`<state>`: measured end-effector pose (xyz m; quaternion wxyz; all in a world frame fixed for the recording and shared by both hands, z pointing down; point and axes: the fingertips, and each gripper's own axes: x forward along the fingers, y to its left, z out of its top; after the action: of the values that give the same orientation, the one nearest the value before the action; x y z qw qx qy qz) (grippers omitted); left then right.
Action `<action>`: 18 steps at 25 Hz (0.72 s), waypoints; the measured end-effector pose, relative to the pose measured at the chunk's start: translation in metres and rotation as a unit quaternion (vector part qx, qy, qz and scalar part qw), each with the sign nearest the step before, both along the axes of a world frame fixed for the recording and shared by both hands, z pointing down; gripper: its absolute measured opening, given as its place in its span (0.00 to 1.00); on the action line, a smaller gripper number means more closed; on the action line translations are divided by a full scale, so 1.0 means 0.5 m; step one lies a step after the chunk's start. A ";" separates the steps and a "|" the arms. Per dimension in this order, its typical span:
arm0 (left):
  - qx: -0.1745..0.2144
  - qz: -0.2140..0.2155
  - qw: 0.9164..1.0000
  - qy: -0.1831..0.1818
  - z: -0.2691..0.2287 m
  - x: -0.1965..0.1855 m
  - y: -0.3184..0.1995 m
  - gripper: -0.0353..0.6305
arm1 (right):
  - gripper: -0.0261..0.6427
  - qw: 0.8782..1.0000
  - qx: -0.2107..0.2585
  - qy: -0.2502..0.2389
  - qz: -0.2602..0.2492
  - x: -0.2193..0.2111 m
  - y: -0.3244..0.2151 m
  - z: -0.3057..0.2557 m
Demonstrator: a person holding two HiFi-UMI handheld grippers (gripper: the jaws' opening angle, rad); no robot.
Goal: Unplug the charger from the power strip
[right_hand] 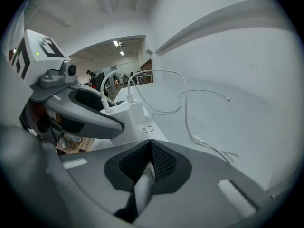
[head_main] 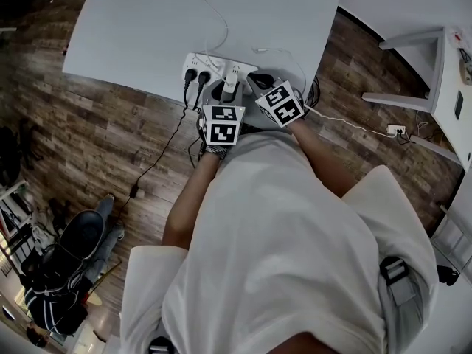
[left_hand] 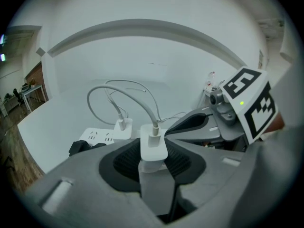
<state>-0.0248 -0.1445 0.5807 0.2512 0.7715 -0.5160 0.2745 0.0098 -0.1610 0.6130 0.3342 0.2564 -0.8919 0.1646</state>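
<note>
At the near edge of the white table (head_main: 147, 28), you have the power strip (head_main: 214, 65) lying right in front of you, and both tools are tilted down towards it. Your left gripper (left_hand: 154, 161) is partly closed, with its two dark ribbed pads pressed on the sides of the white charger (left_hand: 153, 144). The charger stands upright between them, and its white cable (left_hand: 142, 103) rises from its top and loops back over the table. From the head view the charger sits over the middle of the strip. No view shows its underside, so you cannot tell whether its pins are in the socket or out of it.

Just beside it, towards your left, a second charger (left_hand: 122, 127) stands plugged into the strip with its own cable. Further left along the strip, two black plugs (head_main: 195, 77) sit in the end sockets, and their dark leads drop off the table edge to the wooden floor (head_main: 110, 139).

Your right gripper (right_hand: 151, 158) is close beside the left one, on its right. Its jaws are fully together, pad against pad, with nothing between them. It hangs over the right end of the strip, and whether it touches the strip cannot be made out. Past it a loose cable (right_hand: 204, 141) lies across the bare tabletop.
</note>
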 end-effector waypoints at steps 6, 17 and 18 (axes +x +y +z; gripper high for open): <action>0.003 0.003 1.000 -0.001 0.003 -0.006 -0.003 0.27 | 0.04 1.000 -0.003 0.000 0.001 -0.007 -0.007 0.001; -0.011 -0.008 1.000 0.002 0.005 -0.012 -0.008 0.27 | 0.04 1.000 -0.010 -0.001 0.004 -0.013 -0.007 0.004; -0.012 -0.009 1.000 0.001 0.005 -0.013 -0.006 0.27 | 0.04 1.000 -0.010 -0.003 0.005 -0.013 -0.005 0.003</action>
<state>-0.0310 -0.1475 0.5831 0.2636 0.7642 -0.5191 0.2775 0.0031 -0.1637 0.6145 0.3332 0.2570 -0.8899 0.1760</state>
